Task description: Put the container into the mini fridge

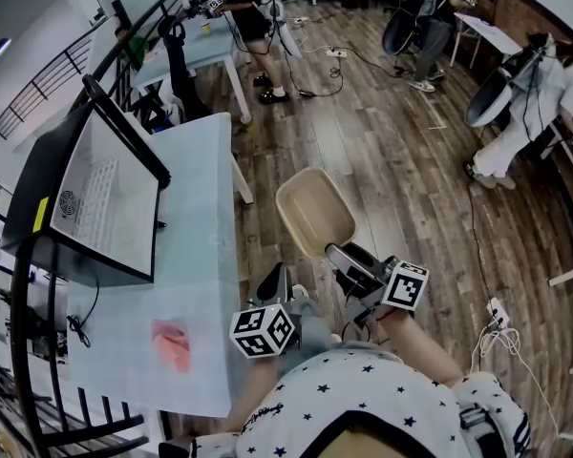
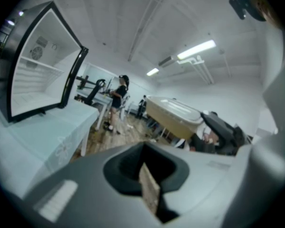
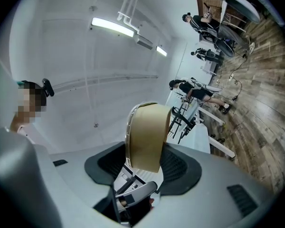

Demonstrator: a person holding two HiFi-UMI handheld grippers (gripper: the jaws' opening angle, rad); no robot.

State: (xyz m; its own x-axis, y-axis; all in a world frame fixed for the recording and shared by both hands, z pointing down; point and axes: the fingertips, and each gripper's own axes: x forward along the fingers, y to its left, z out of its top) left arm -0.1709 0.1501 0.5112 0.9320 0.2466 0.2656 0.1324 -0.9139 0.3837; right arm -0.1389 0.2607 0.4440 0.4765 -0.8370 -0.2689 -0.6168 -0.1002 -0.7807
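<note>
A beige oval container (image 1: 314,212) with a clear lid hangs in the air over the wooden floor, right of the table. My right gripper (image 1: 336,254) is shut on its near rim; in the right gripper view the container (image 3: 147,132) stands edge-on between the jaws. The black mini fridge (image 1: 95,203) sits on the table at the left with its door open and its white inside bare. My left gripper (image 1: 270,282) is low beside the table edge, shut with nothing in it. In the left gripper view the fridge (image 2: 38,65) is at far left and the container (image 2: 173,115) right of centre.
The table (image 1: 196,256) has a pale blue cloth, and a pink item (image 1: 172,343) lies near its front. A second table (image 1: 196,51) and several people stand farther back. Cables and a power strip (image 1: 497,311) lie on the floor at the right.
</note>
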